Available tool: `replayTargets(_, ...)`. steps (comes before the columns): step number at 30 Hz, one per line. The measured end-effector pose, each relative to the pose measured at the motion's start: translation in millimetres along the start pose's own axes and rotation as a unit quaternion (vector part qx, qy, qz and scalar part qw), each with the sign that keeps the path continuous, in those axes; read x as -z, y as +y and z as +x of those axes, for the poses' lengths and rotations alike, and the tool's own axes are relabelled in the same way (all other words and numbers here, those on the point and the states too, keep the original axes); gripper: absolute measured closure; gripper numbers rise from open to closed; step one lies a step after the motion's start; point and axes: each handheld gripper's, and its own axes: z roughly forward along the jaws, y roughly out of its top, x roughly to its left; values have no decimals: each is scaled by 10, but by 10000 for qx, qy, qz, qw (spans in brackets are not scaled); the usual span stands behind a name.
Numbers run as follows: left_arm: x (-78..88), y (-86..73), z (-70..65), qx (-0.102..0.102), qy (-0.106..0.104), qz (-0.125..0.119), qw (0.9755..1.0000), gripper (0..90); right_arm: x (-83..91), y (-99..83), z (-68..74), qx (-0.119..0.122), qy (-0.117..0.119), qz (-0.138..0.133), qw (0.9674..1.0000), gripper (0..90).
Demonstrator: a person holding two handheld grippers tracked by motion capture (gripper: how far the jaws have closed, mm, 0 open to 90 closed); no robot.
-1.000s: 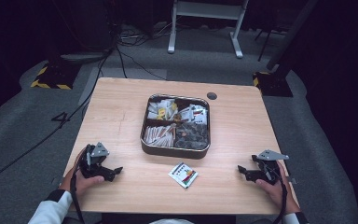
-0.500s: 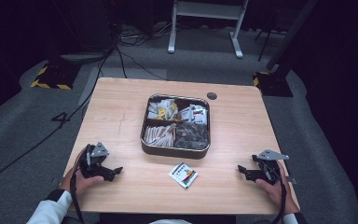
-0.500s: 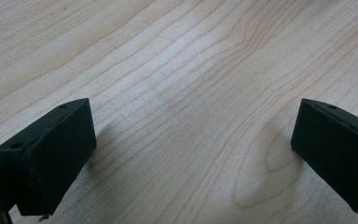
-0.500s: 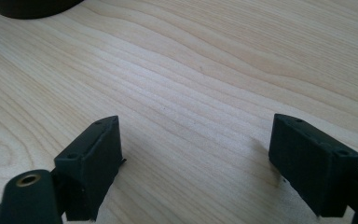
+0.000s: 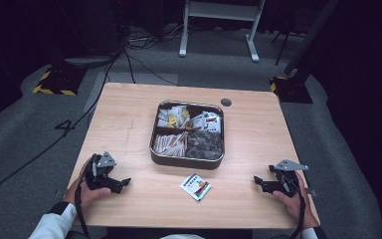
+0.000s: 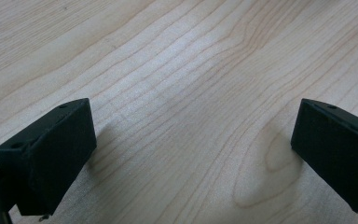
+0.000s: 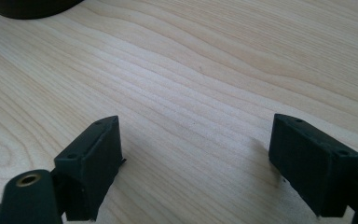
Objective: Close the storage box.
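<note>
A dark square tray with compartments full of small packets stands at the middle of the wooden table. One white packet with red and green print lies loose on the wood just in front of the tray. My left gripper rests on the table at the front left, open, jaws pointing right. My right gripper rests at the front right, open, jaws pointing left. In the left gripper view my left gripper has bare wood between its jaws; so has my right gripper in the right gripper view.
A small dark round disc sits near the table's far right edge. Beyond the table are grey carpet, cables and a white stand's legs. A corner of the dark tray shows at the top left of the right gripper view.
</note>
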Motion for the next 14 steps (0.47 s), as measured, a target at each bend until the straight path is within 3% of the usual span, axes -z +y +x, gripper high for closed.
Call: replayTargets(14,-10,11,6,-2,-5,0,10000,1,1,-1,-1,-4,-3,-2,10000,177)
